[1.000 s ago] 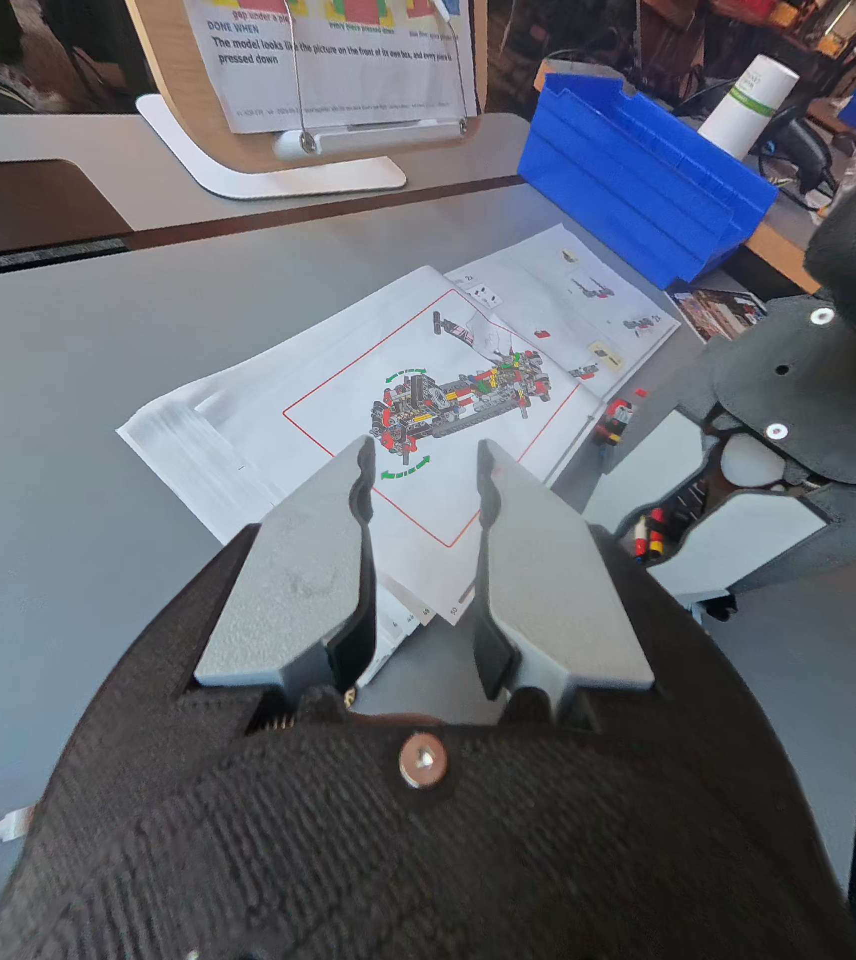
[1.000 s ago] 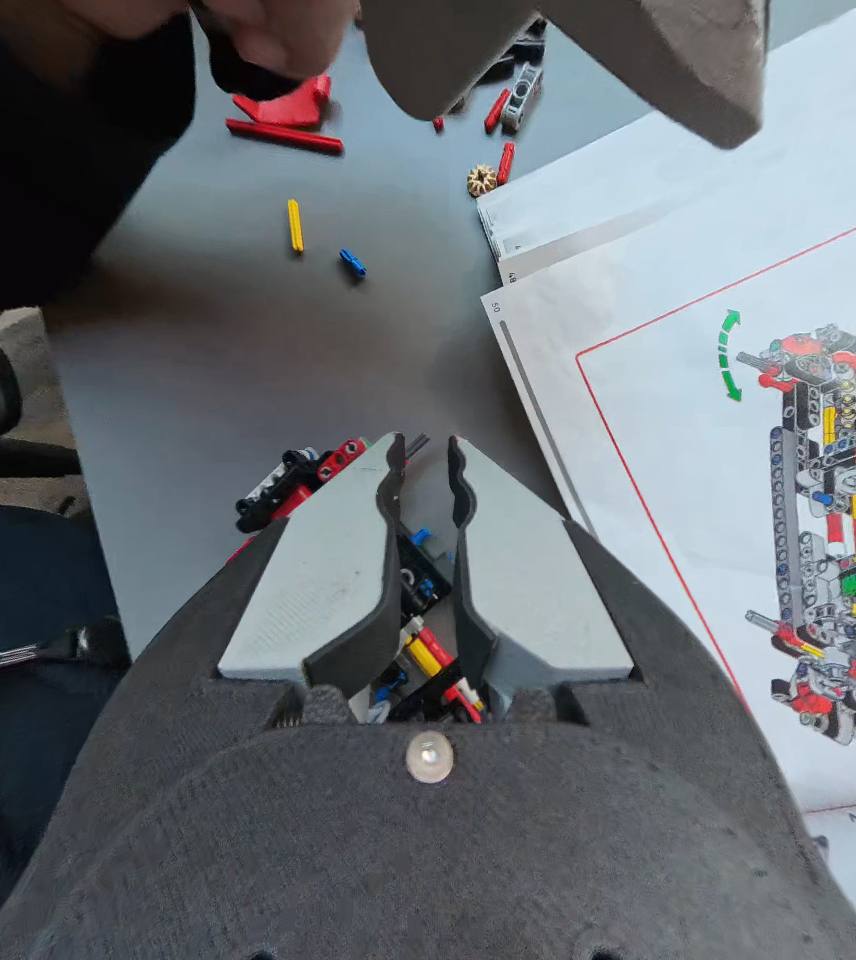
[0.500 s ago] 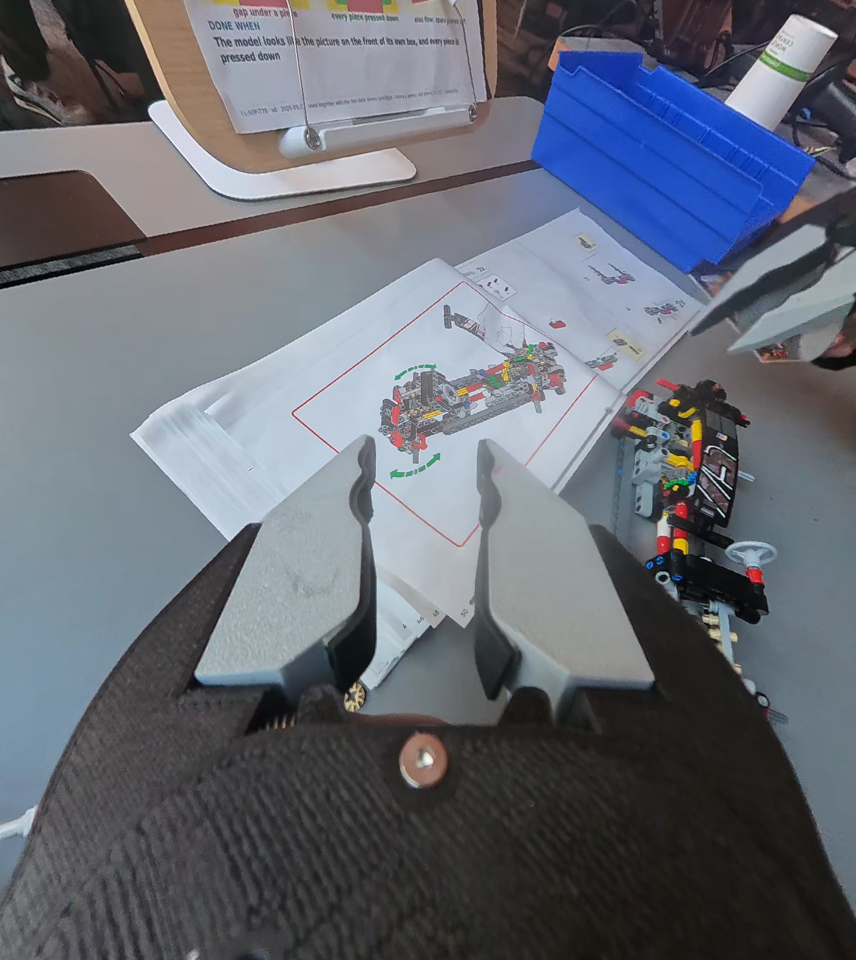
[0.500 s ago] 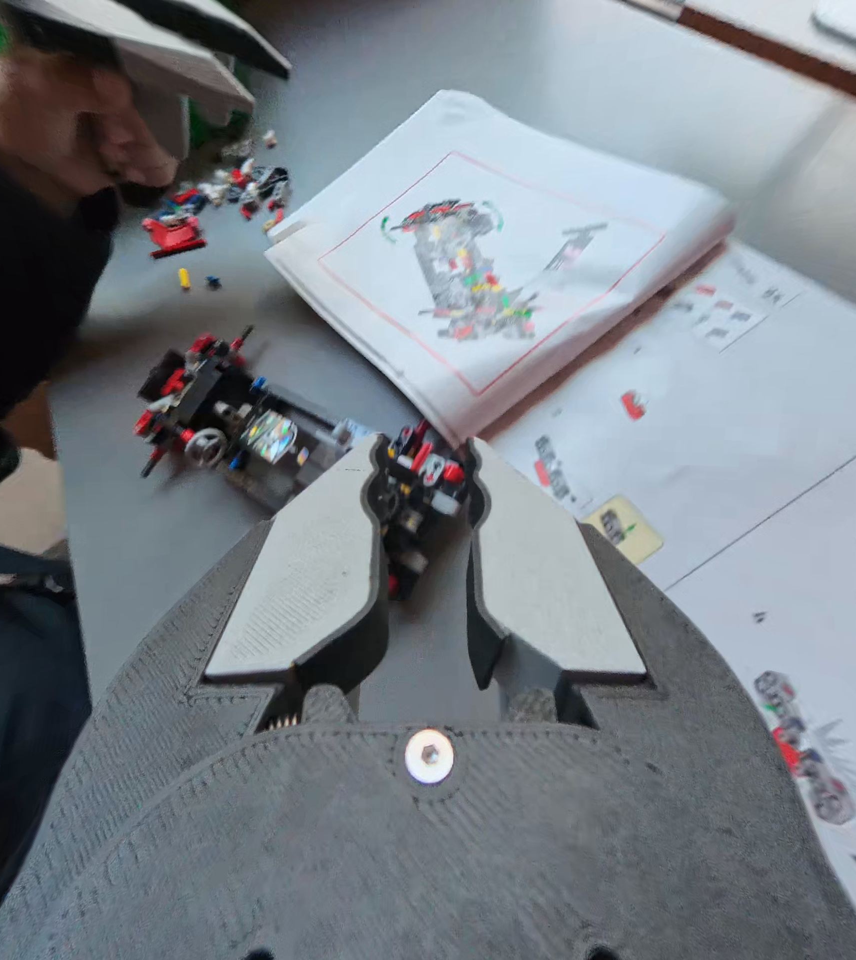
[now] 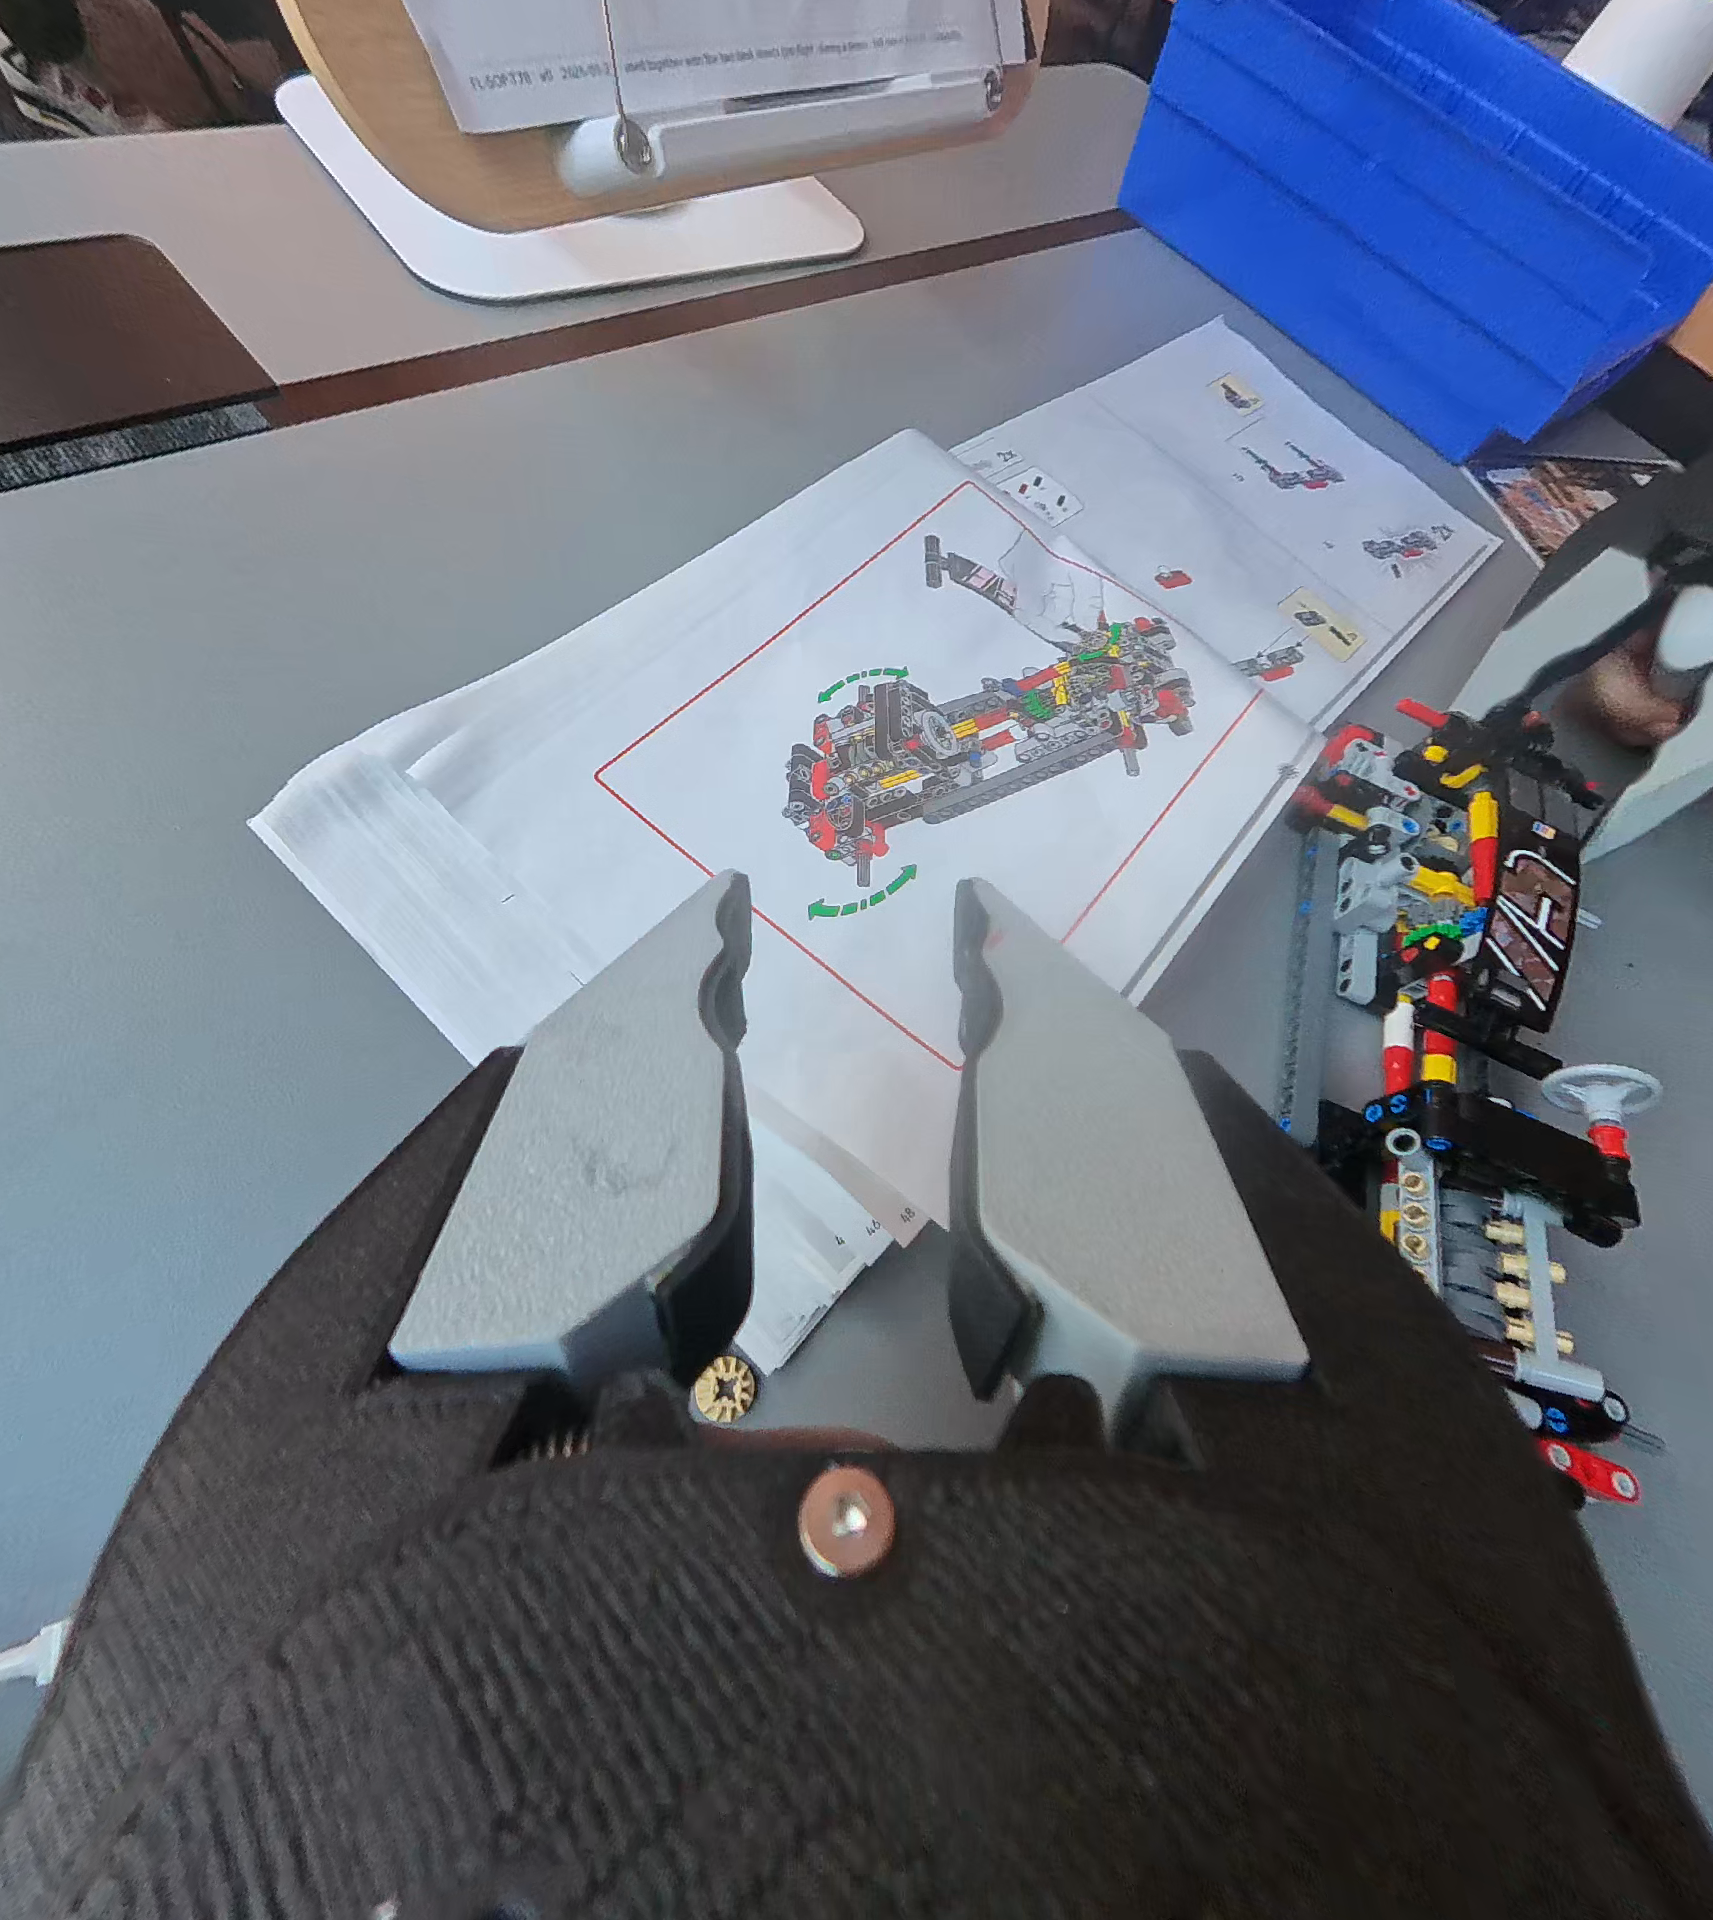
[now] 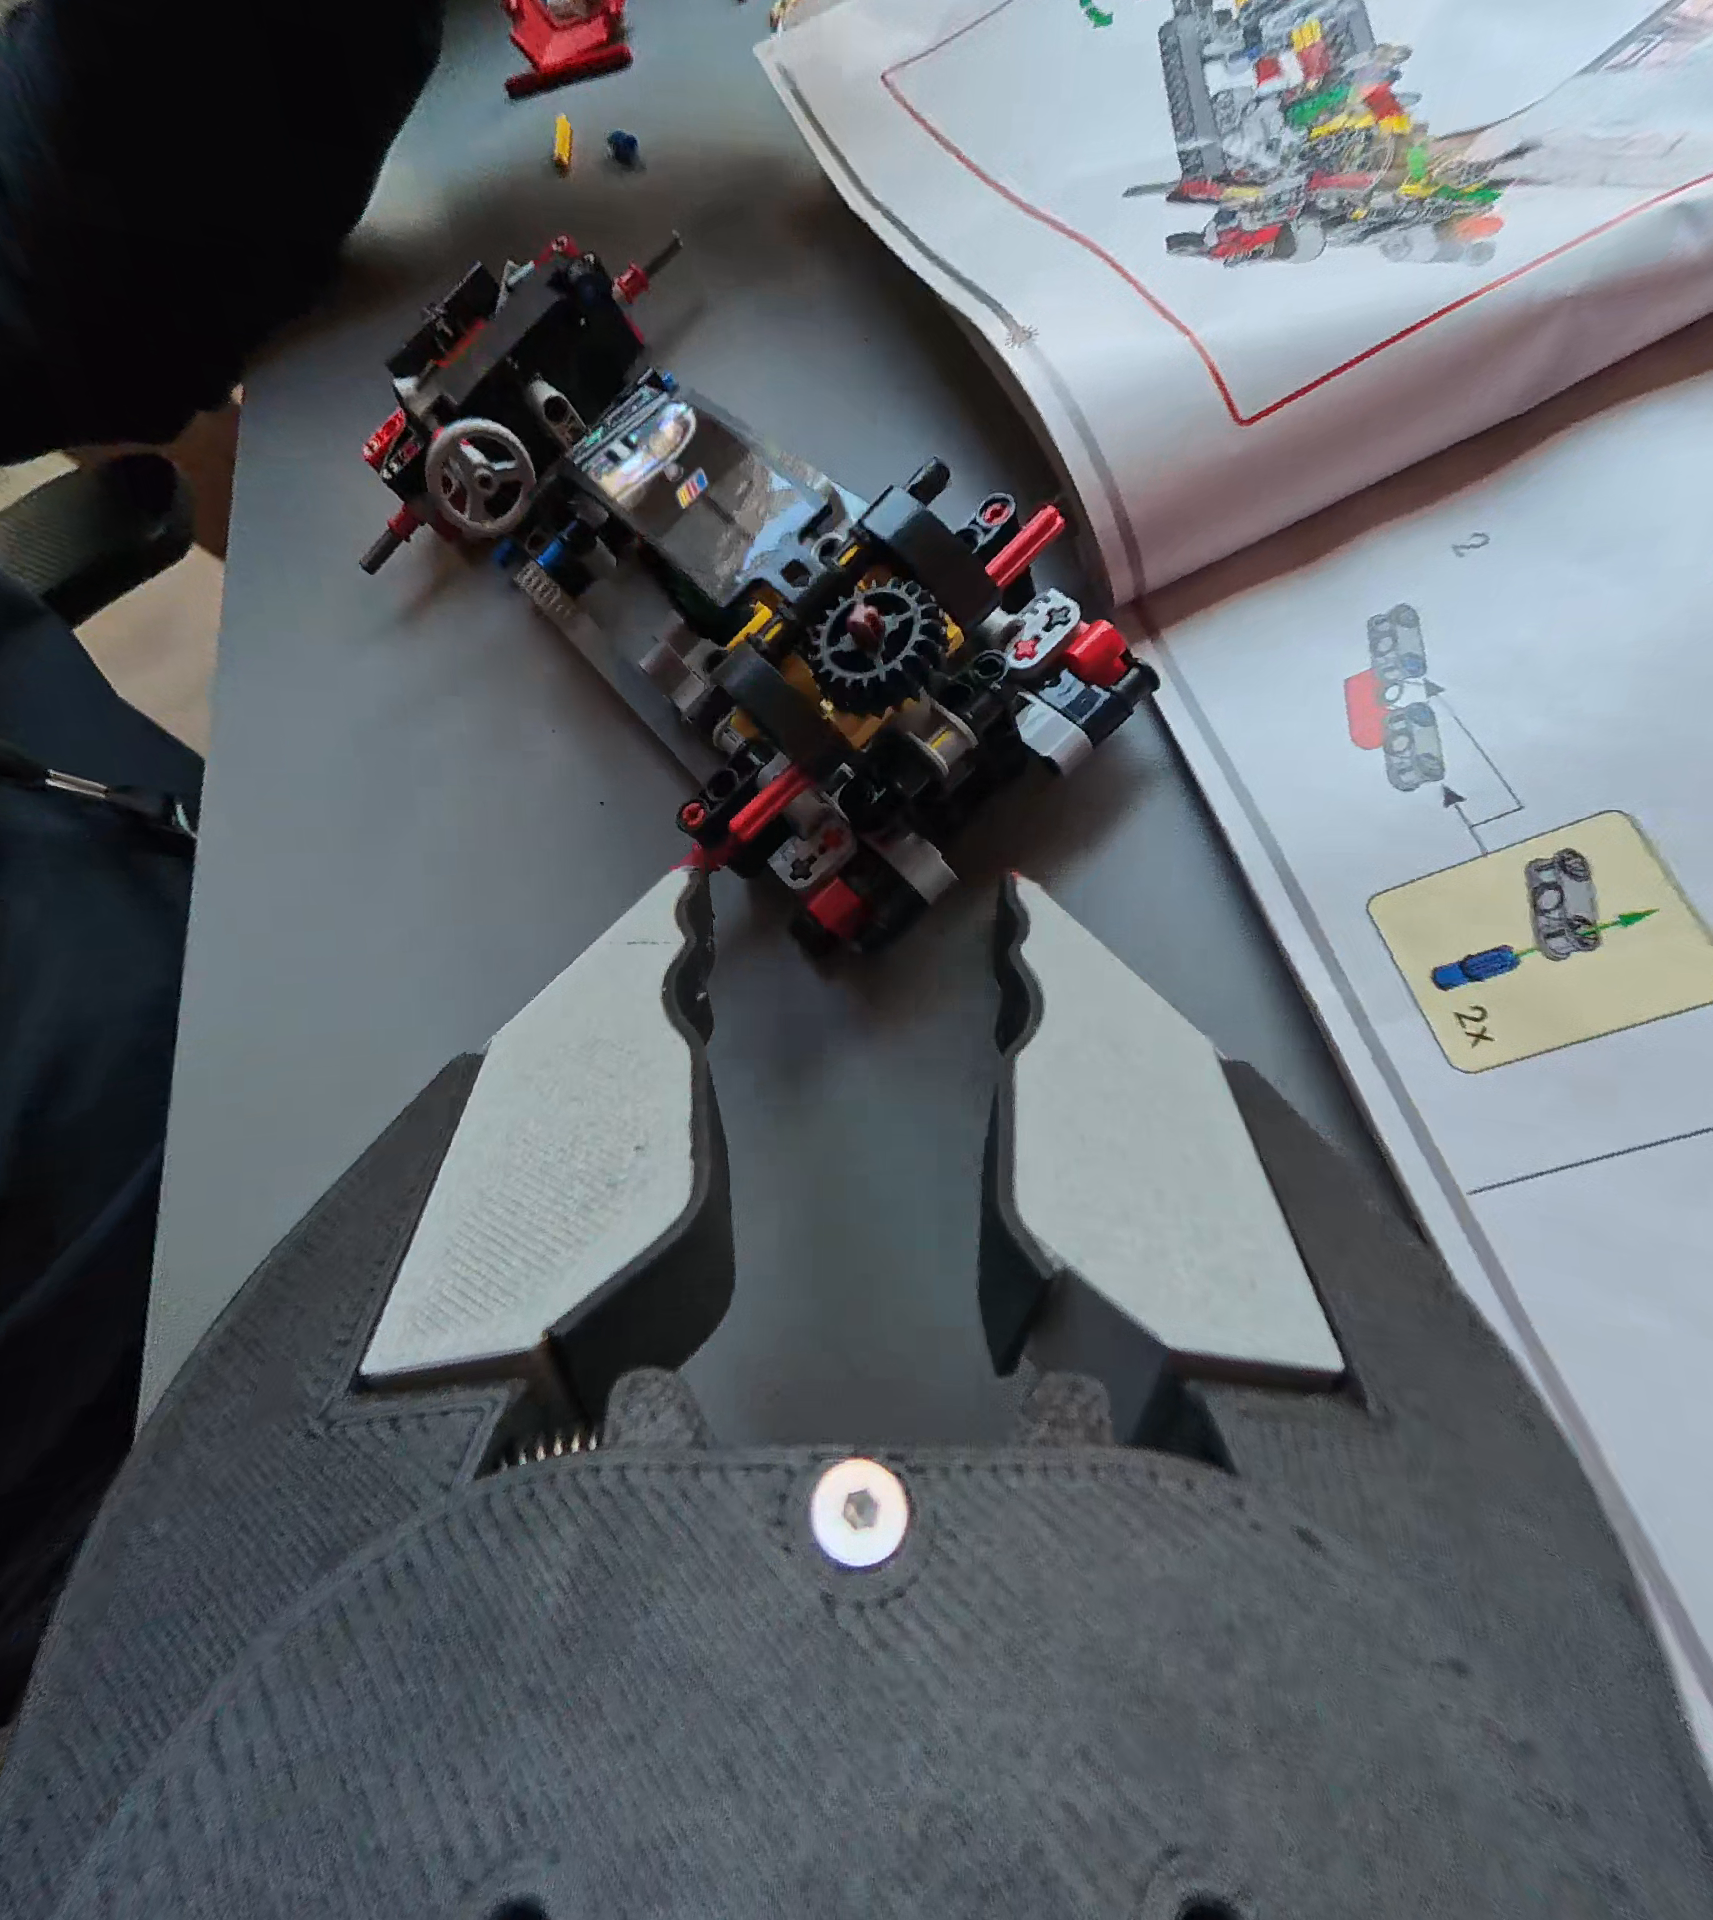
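Brick-built car chassis (image 6: 727, 582) lies on the grey table (image 6: 395, 831), beside the open instruction booklet (image 6: 1351, 260). Looks light, rigid but snap-fit, w/ thin axles sticking out; prob safest gripped across the frame sides. Right tool (image 6: 852, 894) open, empty, just short of chassis end. Left tool (image 5: 852, 904) open, empty, over booklet.

Right gripper (image 6: 852, 894) open, brick car chassis (image 6: 727, 582) just ahead

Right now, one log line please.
left tongs open over white instruction booklet | right tongs open, black-red brick car chassis just ahead
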Demonstrator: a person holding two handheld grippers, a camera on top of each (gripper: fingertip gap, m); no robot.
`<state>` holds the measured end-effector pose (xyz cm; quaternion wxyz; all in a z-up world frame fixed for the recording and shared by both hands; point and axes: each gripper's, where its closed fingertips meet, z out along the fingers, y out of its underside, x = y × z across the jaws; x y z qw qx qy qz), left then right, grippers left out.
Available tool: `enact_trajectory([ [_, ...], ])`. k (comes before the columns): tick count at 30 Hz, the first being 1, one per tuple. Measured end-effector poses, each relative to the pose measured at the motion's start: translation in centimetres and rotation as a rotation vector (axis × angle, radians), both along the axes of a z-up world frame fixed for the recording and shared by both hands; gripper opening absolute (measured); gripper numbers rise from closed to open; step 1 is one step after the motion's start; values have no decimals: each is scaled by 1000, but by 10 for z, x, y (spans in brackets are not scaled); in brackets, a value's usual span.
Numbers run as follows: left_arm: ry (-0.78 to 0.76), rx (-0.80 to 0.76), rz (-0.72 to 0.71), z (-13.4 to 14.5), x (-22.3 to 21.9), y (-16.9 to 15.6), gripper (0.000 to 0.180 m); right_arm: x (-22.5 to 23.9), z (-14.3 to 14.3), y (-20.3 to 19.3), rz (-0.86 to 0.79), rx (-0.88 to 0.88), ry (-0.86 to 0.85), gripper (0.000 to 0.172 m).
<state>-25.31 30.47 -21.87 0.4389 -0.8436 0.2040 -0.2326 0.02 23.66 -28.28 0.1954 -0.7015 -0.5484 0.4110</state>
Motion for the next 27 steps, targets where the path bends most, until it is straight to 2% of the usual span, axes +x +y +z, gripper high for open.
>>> enact_trajectory([
  [4, -3, -4, 2, -2, -1, 1, 37, -1, 0, -9, 48, -37, 11, 54],
  [8, -8, -25, 3, -7, -2, 2, 37, 2, 0, -28, 130, -90, 4, 38],
  [12, -2, -28, 1, -8, -3, 2, 37, 3, 3, -48, 203, -145, 11, 45],
  [16, -5, -30, 3, -8, -4, 2, 37, 9, 12, -62, 265, -225, 60, 35],
  [27, 1, -29, 6, -10, -4, 3, 37, 11, 31, -10, 45, -40, 205, 40],
])
